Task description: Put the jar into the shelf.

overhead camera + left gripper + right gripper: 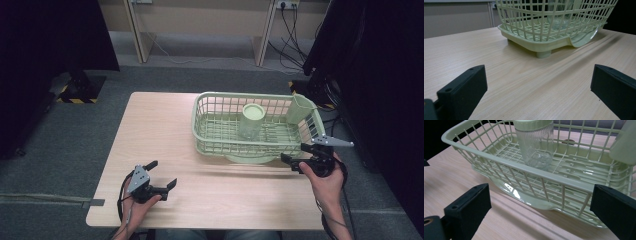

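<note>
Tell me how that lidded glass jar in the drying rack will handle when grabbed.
The jar looks like ribbed clear glass, so probably rigid, breakable and fairly heavy. Its ribs may aid grip. Standing tall and upright in the rack, it could tip if nudged near its lid.

Pale wood-grain laminate tabletop (165, 130): smooth, low sheen. Pale green plastic lattice dish basket (220, 142), at 1 o'clock on the table: moulded, slightly glossy; its drip lip glints wet-bright. Inside, a clear ribbed jar (535, 145), glass-like, with a matt green plastic lid. Black gripper jaws: matt plastic. Grey carpet floor (65, 140): rough.
</note>
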The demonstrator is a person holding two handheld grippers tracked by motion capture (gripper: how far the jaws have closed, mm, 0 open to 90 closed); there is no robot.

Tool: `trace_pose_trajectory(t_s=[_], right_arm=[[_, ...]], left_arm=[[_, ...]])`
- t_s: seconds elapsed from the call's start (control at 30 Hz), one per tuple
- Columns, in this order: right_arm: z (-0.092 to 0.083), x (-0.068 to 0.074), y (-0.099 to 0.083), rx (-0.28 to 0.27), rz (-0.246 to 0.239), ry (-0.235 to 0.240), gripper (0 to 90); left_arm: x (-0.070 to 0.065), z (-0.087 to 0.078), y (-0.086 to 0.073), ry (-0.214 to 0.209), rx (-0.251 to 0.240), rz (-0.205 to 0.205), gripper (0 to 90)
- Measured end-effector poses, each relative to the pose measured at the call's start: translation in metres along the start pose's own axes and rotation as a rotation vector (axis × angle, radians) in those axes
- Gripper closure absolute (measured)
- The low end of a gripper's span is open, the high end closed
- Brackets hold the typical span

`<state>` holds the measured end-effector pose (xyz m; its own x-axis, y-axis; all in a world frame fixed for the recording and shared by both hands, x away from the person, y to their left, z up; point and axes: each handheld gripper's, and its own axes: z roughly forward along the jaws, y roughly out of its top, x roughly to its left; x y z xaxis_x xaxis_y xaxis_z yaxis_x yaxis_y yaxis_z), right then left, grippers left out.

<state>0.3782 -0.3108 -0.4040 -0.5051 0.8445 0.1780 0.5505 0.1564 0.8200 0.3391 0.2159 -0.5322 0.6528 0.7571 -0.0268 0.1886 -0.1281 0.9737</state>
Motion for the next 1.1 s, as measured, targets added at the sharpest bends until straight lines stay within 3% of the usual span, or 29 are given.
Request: trace_pose_trajectory(t_s=[0.43,0.47,0.63,1.1], right_arm=[[0.001,0.000,-0.012,-0.005,0.014,-0.003,3.3],[-0.001,-0.002,-0.019,-0.030,0.020,0.005,3.3],[-0.001,-0.002,-0.019,-0.030,0.020,0.005,3.1],[-0.004,-0.010,-0.041,-0.056,0.043,-0.004,3.1]], left_arm=[[0.000,0.000,0.000,0.001,-0.001,0.000,0.3],[0.000,0.000,0.000,0.001,-0.001,0.000,0.3],[0.000,0.000,0.000,0.001,-0.001,0.000,0.3],[0.000,0.000,0.000,0.003,-0.001,0.001,0.3]])
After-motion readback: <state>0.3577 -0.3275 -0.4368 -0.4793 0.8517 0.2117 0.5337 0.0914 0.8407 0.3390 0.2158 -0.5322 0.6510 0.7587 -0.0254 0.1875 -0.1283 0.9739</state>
